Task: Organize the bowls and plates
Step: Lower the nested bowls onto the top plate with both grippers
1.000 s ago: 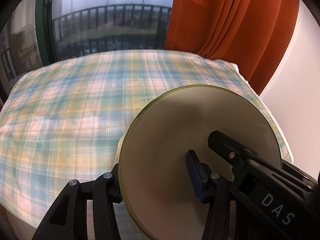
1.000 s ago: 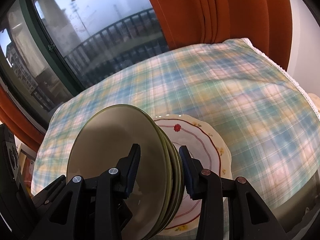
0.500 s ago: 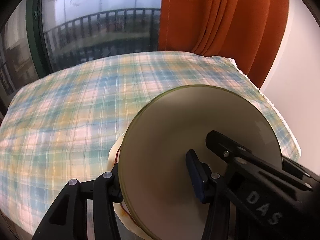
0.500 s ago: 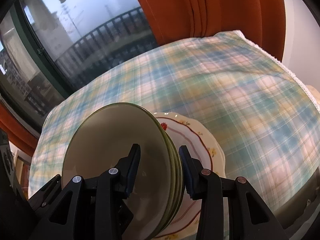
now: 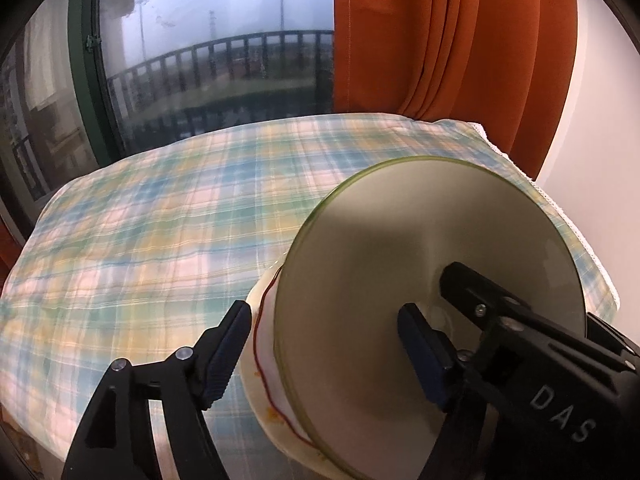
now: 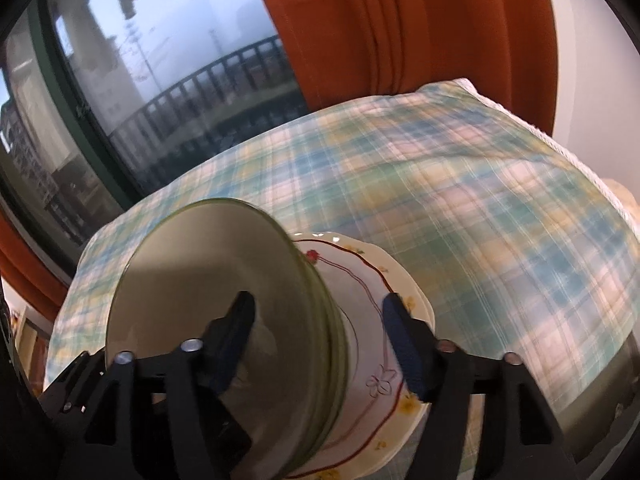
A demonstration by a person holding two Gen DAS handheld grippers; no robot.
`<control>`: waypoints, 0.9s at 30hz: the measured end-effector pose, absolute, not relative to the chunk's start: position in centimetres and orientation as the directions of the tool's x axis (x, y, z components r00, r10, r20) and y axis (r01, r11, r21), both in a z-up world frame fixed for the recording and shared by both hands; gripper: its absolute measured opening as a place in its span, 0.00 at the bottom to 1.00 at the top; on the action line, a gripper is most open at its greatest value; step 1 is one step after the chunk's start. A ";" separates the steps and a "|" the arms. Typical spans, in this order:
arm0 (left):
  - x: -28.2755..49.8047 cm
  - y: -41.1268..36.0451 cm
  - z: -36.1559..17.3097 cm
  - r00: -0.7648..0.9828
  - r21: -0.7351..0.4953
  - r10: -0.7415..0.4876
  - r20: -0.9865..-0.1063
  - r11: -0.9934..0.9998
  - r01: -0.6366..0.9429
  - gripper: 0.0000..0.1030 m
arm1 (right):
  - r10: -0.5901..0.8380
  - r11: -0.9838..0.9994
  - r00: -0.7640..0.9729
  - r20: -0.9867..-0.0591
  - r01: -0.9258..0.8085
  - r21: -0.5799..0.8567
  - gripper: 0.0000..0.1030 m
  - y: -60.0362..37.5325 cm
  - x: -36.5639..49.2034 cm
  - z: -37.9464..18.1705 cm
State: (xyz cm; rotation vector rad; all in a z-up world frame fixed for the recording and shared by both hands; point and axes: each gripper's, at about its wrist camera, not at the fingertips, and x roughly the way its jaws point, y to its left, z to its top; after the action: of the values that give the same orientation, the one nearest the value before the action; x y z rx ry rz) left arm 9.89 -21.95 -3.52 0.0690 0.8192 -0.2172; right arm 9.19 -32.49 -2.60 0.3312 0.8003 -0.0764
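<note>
Both grippers, left (image 5: 324, 350) and right (image 6: 318, 338), have just spread their fingers off the stacked green bowls (image 6: 224, 320), apparently resting on the flowered plate (image 6: 372, 344) near the table's (image 5: 160, 220) edge, where a careless withdrawal could tip them.

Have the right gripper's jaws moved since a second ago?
Yes. The right gripper has just been opening; its fingers now stand clear of the green bowls between them.

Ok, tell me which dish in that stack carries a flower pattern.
The bottom plate: cream, wavy red rim line, small flowers. The bowls nested on it are plain green.
</note>
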 end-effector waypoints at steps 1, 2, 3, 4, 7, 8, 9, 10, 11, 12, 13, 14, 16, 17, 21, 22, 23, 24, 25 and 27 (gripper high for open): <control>9.8 -21.9 -3.5 0.663 -0.019 -0.161 -0.731 0.976 0.216 0.77 | 0.058 0.943 0.697 -0.715 0.196 0.269 0.73 -32.6 9.0 -2.7; 9.6 -21.9 -3.5 0.663 -0.016 -0.158 -0.731 0.977 0.215 0.77 | 0.057 0.939 0.698 -0.714 0.206 0.277 0.74 -32.8 8.8 -2.8; 9.5 -21.8 -3.5 0.664 -0.012 -0.153 -0.732 0.977 0.211 0.78 | 0.053 0.936 0.699 -0.713 0.213 0.279 0.75 -32.9 8.6 -2.9; 9.3 -21.6 -3.3 0.667 -0.007 -0.145 -0.731 0.979 0.206 0.78 | 0.050 0.936 0.700 -0.713 0.217 0.279 0.75 -32.9 8.4 -2.9; 8.5 -20.8 -2.5 0.700 -0.001 -0.128 -0.703 0.984 0.179 0.80 | 0.034 0.933 0.717 -0.696 0.226 0.278 0.75 -32.8 7.7 -2.6; 8.3 -20.5 -2.2 0.713 -0.003 -0.126 -0.690 0.985 0.171 0.82 | 0.026 0.933 0.728 -0.685 0.229 0.279 0.76 -32.8 7.4 -2.4; 7.9 -20.0 -1.8 0.731 -0.008 -0.124 -0.671 0.987 0.160 0.82 | 0.017 0.932 0.740 -0.672 0.232 0.280 0.77 -32.7 7.1 -2.0; 7.6 -19.6 -1.5 0.741 -0.012 -0.125 -0.660 0.988 0.157 0.85 | 0.009 0.931 0.750 -0.661 0.234 0.279 0.78 -32.7 6.9 -1.7; 7.4 -19.3 -1.4 0.744 -0.013 -0.128 -0.656 0.987 0.158 0.87 | -0.006 0.932 0.760 -0.650 0.239 0.271 0.79 -32.5 6.5 -1.4; 7.2 -19.0 -1.3 0.746 -0.011 -0.129 -0.653 0.987 0.161 0.87 | -0.028 0.937 0.764 -0.644 0.245 0.250 0.79 -32.2 6.3 -1.1; 7.0 -18.7 -1.2 0.749 -0.012 -0.132 -0.650 0.986 0.163 0.87 | -0.037 0.939 0.768 -0.640 0.245 0.240 0.79 -31.9 6.2 -0.9; 6.8 -18.5 -1.1 0.752 -0.013 -0.136 -0.645 0.986 0.166 0.87 | -0.042 0.942 0.768 -0.639 0.244 0.231 0.79 -31.6 6.0 -0.8; 6.4 -17.9 -0.8 0.763 -0.016 -0.141 -0.631 0.985 0.169 0.87 | -0.044 0.943 0.772 -0.635 0.241 0.228 0.80 -31.1 5.6 -0.6; 6.2 -17.5 -0.6 0.768 -0.018 -0.146 -0.623 0.985 0.173 0.87 | -0.052 0.945 0.775 -0.630 0.243 0.221 0.80 -30.7 5.3 -0.3; 5.6 -16.0 0.1 0.789 -0.031 -0.157 -0.593 0.984 0.173 0.90 | -0.092 0.949 0.792 -0.603 0.253 0.187 0.80 -29.3 4.5 0.6; 5.4 -15.6 0.2 0.797 -0.034 -0.156 -0.584 0.985 0.168 0.90 | -0.099 0.950 0.798 -0.594 0.253 0.182 0.80 -28.9 4.3 0.9; 5.3 -15.1 0.3 0.803 -0.035 -0.154 -0.576 0.986 0.164 0.91 | -0.105 0.951 0.803 -0.587 0.255 0.178 0.81 -28.5 4.1 1.1; 5.1 -14.5 0.4 0.810 -0.036 -0.149 -0.567 0.987 0.157 0.91 | -0.114 0.952 0.809 -0.577 0.256 0.171 0.81 -28.0 3.9 1.3; 5.0 -14.0 0.4 0.814 -0.036 -0.145 -0.562 0.988 0.151 0.91 | -0.119 0.952 0.812 -0.571 0.257 0.166 0.82 -27.6 3.6 1.4; 4.8 -12.8 0.4 0.821 -0.035 -0.133 -0.555 0.990 0.137 0.92 | -0.128 0.955 0.820 -0.558 0.254 0.154 0.82 -26.5 3.3 1.6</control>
State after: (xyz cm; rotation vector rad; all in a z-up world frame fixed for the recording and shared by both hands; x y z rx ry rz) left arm 4.83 -12.84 0.42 0.0064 0.5902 -0.1436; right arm 3.30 -26.45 1.57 0.2263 0.5759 -0.2054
